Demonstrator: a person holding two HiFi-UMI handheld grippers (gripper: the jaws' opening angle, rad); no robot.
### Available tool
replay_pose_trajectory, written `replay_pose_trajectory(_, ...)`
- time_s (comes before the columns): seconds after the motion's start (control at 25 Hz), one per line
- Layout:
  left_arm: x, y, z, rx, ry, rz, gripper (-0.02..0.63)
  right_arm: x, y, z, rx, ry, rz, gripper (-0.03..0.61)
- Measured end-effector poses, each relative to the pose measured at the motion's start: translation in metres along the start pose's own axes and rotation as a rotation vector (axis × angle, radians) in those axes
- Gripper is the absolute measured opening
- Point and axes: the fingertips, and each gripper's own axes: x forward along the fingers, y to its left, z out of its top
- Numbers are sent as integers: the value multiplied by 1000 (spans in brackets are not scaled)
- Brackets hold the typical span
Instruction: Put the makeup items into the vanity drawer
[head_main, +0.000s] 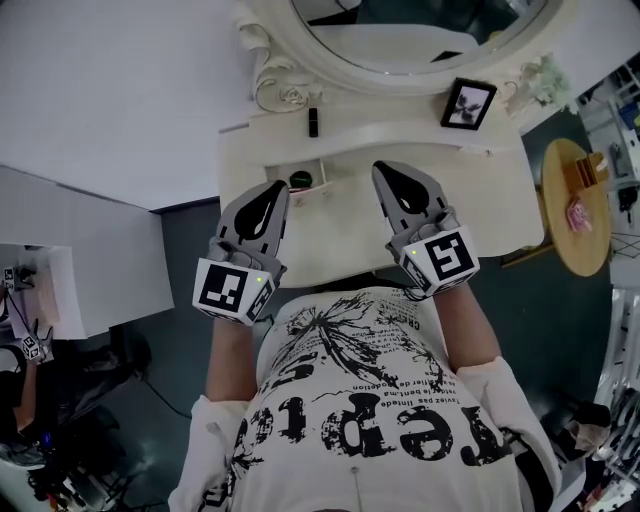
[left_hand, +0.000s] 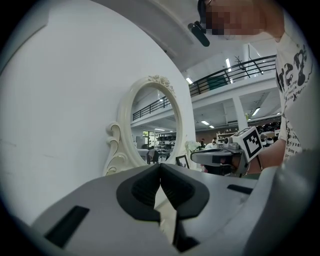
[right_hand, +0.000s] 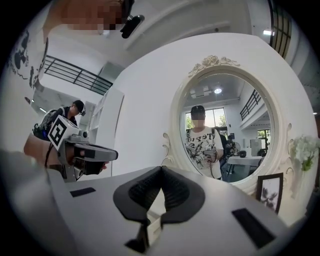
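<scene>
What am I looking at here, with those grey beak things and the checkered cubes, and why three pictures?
No robot: a person holds two grey plastic tongs, the left gripper and right gripper; the marked cubes belong to them. One picture comes from a head camera looking down; the other two from cameras riding on each gripper. Below stands a cream vanity table with an oval mirror, a slim black tube, a black-framed picture and a small open drawer with something dark inside. Both grippers are shut and hold nothing.

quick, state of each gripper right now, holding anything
left gripper: closed, jaws together, nothing between them.
right gripper: closed, jaws together, nothing between them.
</scene>
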Motion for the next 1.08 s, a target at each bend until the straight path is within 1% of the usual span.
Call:
replay_pose_trajectory(0.2, -9, 0, -1, 8, 2, 11, 14, -2, 7, -2, -2, -13, -2, 12)
replay_pose_trajectory(0.44, -21, 5, -7, 6, 1, 22, 14, 0, 17, -10, 10, 7, -22, 12)
replay_pose_trajectory(0.8, -34, 10, -11, 1, 12, 28, 14, 1, 32, -14, -7, 17, -30, 12)
replay_pose_trajectory(1.08, -42, 7, -11, -2, 5, 29, 14, -2, 38, -13, -12, 16, -47, 12)
